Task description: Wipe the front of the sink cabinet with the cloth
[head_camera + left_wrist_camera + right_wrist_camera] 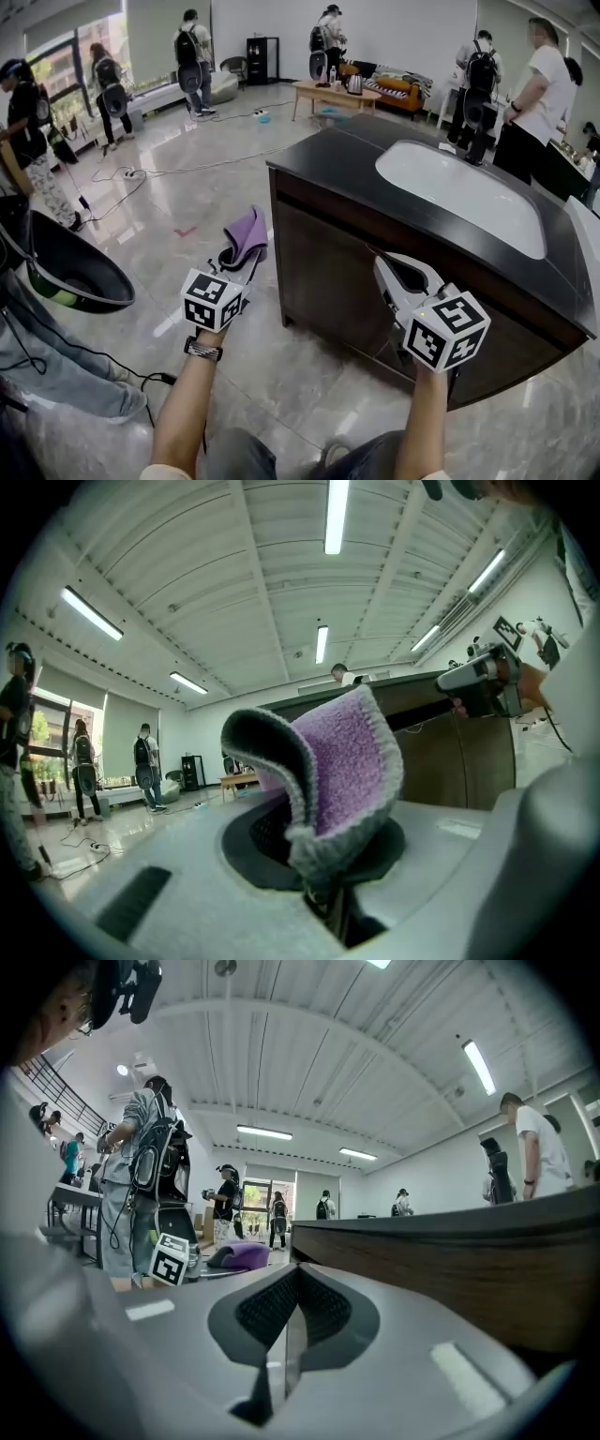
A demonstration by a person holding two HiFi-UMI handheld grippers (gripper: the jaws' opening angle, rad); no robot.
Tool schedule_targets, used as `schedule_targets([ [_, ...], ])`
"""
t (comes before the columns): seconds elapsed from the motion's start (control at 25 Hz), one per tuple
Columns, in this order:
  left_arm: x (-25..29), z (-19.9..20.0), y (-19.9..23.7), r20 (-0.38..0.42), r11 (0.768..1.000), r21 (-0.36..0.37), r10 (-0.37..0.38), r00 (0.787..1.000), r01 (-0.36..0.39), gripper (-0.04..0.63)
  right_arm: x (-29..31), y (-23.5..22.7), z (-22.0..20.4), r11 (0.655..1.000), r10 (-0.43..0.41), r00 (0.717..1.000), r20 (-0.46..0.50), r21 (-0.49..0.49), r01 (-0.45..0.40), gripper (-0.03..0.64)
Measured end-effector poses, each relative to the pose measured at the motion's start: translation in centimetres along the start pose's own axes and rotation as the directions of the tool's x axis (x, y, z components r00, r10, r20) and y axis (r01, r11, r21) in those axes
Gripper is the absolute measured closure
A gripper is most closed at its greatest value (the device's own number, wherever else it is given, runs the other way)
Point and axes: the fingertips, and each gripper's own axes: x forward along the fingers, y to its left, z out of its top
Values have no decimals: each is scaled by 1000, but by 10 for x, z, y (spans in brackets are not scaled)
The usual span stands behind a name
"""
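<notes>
Pale tools (234,257) (382,264), checkered cubes (214,300) (447,328), perhaps wristwatch (203,349)

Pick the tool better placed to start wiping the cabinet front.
Left. The left tool is shut on the cloth, beside the cabinet. The right tool looks nearer the cabinet front, but it is shut and empty.

floor (187,202): glossy pale tile, crossed by cables (178,169) | wall (403,28): painted white | windows (66,66): set at left | table (333,92), sofa (405,89): placed at far end | ceiling (234,574): lit by tube lights (335,517)

Cloth (349,754) base hidden between jaws
</notes>
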Motion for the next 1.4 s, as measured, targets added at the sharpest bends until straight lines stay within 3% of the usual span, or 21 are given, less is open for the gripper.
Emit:
schedule_targets([
  [0.28, 45, -16, 13, -16, 998, -51, -26, 1000, 25, 549, 1, 0, -8, 999, 1, 1000, -12, -44, -1, 609],
  [0.52, 71, -21, 20, -25, 997, -72, -31, 999, 30, 549, -20, -16, -6, 999, -43, 999, 8, -11, 43, 609],
  [0.8, 87, -21, -13, -10, 993, -47, -105, 994, 105, 549, -64, -27, -13, 991, -125, 991, -41, -57, 122, 609],
  [0.96, 90, -24, -41, -20, 988, -37, -151, 988, 150, 549, -96, -31, -17, 973, -222, 973, -59, -81, 217, 609],
  [1.4, 91, -7, -117, -2, 968, -9, -250, 968, 250, 549, -174, -44, -27, 931, -366, 928, -64, -41, 364, 609],
])
